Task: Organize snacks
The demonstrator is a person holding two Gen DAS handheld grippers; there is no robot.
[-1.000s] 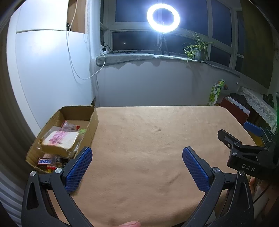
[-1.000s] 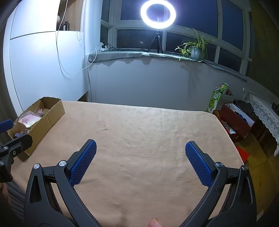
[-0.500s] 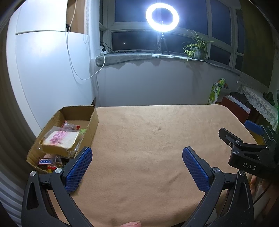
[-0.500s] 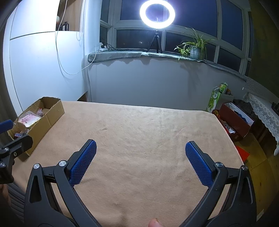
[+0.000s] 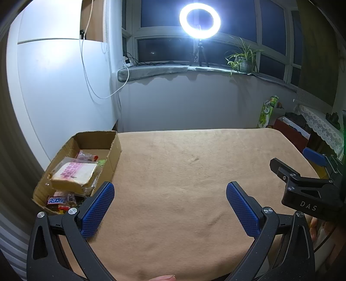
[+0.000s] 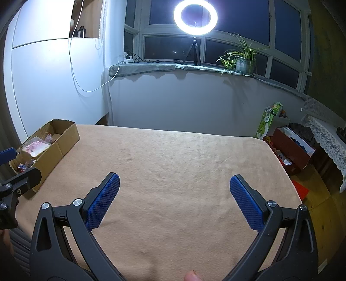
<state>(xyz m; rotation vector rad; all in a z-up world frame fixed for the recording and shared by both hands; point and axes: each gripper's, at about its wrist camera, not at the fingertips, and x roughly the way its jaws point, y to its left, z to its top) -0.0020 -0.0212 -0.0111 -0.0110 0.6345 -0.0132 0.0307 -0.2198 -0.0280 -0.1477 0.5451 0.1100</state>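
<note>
A cardboard box (image 5: pixel 114 149) stands at the table's left edge; it also shows in the right wrist view (image 6: pixel 64 140). It holds several snacks: a wrapped bread slice (image 5: pixel 73 175), a Snickers bar (image 5: pixel 56 200) and small packets (image 5: pixel 86 155). My left gripper (image 5: pixel 169 195) is open and empty, low over the near table, just right of the box. My right gripper (image 6: pixel 174 187) is open and empty over the near middle of the table. The right gripper's side shows in the left wrist view (image 5: pixel 302 183).
The table wears a tan cloth (image 5: pixel 183 168). A white cabinet (image 5: pixel 54 97) stands left of the box. A ring light (image 5: pixel 200 20) and a potted plant (image 5: pixel 243 60) sit on the windowsill. Boxes and a green carton (image 6: pixel 270 118) lie on the floor at right.
</note>
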